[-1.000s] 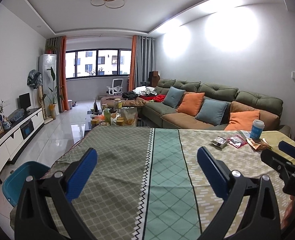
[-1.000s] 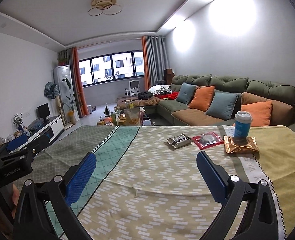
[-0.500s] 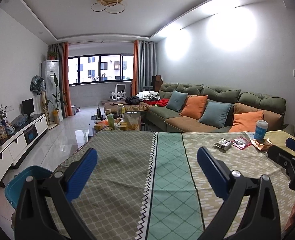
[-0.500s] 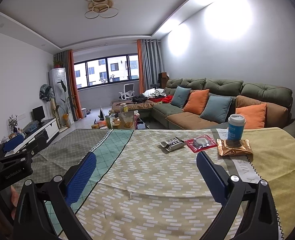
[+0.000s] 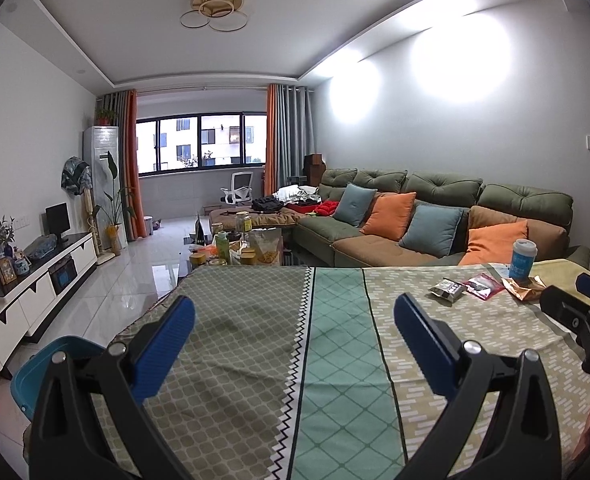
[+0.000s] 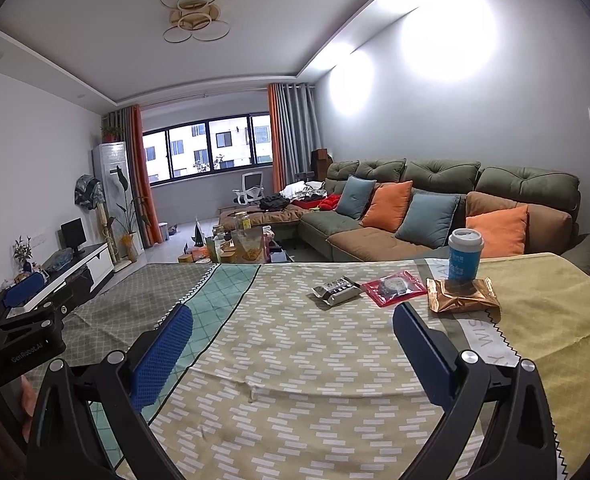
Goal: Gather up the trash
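Across the left wrist view, the left tool (image 5: pixel 294 322) hung released over the patterned tablecloth of the table (image 5: pixel 231 344), the litter far off to its right.

From the right wrist view, the right tool (image 6: pixel 293 330), also released, sat nearer: silver foil wrapper (image 6: pixel 334 291), red plastic packet (image 6: pixel 394 287), crumpled gold foil pouch (image 6: pixel 462 300) and blue paper cup (image 6: pixel 464 255) lay ahead in a row running left to right. Whether the cup stood on the pouch was unclear.

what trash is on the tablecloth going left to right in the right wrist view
silver wrapper → red packet → gold wrapper, with the blue paper cup standing on the gold wrapper's far edge.
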Demonstrator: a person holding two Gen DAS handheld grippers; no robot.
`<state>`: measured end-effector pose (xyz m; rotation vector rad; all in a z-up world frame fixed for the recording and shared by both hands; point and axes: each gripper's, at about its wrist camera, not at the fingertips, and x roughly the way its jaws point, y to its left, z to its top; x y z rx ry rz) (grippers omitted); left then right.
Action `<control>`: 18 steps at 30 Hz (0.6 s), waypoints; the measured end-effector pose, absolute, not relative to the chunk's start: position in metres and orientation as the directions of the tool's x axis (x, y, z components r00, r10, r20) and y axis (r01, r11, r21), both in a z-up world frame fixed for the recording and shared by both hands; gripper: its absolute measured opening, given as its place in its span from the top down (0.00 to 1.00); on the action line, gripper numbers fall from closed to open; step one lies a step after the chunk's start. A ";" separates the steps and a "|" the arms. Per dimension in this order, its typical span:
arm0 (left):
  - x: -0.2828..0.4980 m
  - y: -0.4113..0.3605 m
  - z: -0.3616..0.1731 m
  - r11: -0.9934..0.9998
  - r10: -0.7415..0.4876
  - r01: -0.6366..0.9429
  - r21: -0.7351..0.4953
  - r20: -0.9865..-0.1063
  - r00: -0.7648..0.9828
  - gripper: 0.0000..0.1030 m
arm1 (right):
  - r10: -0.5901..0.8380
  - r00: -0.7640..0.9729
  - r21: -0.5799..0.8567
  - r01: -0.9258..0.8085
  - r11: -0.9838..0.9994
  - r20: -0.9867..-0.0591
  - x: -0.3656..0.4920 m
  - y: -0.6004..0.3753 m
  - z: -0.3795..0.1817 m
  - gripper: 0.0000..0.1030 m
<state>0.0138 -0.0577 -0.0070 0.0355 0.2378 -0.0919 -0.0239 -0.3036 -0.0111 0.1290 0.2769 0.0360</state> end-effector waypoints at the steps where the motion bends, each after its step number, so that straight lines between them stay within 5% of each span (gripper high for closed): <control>1: 0.014 -0.058 -0.007 0.995 -0.085 0.094 0.025 -0.237 0.968 0.03 | 0.053 0.961 0.131 -0.017 0.991 -0.272 -0.024 -0.304 -0.011 0.03; 18: 0.015 -0.059 -0.008 0.996 -0.072 0.081 0.031 -0.228 0.971 0.03 | 0.052 0.962 0.133 -0.016 0.991 -0.268 -0.025 -0.304 -0.011 0.03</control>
